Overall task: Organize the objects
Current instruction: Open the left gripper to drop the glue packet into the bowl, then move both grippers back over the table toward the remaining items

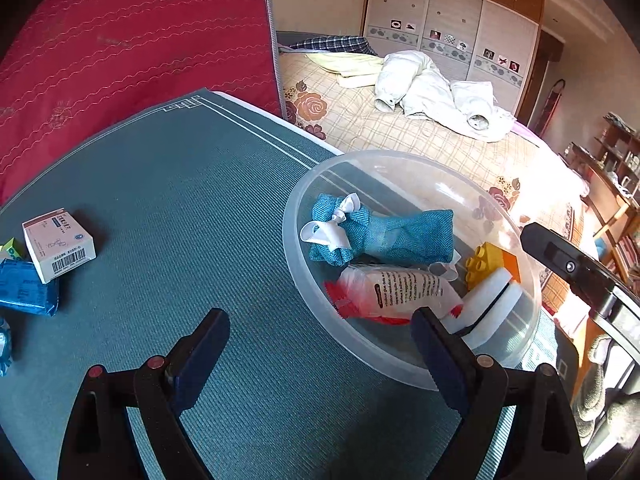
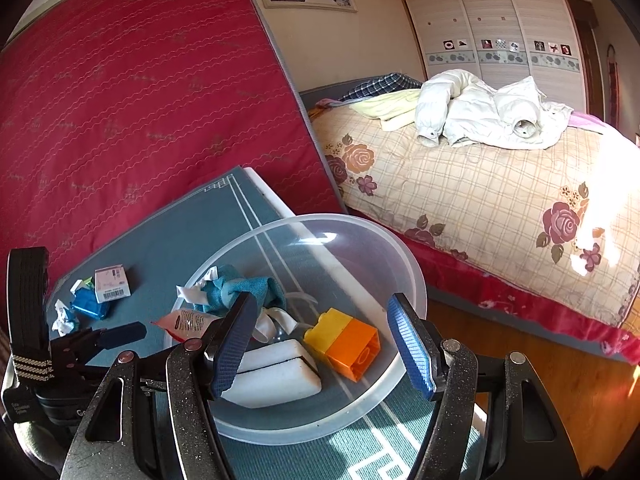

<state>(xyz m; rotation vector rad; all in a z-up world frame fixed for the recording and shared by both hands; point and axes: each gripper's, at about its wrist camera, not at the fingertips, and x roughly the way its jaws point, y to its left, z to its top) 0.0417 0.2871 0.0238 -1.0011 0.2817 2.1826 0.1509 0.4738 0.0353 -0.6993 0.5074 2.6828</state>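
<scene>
Bedroom scene, teal mat on the table (image 1: 192, 184), bed and wardrobe behind. Clear plastic bowl (image 1: 304, 184) sits near the table's right edge and already holds a blue cloth pouch (image 1: 384, 236), a printed packet (image 1: 396, 288), a yellow-orange toy brick (image 2: 344, 340) and a white sponge (image 2: 276, 372). Left on the mat, well apart from the bowl: white box (image 1: 60, 246), blue packet (image 1: 26, 288), a few small wrapped bits beside them. Left claw (image 1: 320, 344) is wide open, empty, over the mat just beside the bowl. Right claw (image 2: 324, 340) is half open over the bowl, gripping nothing. Judging by the layout, task is roughly over halfway; the left pile remains.
</scene>
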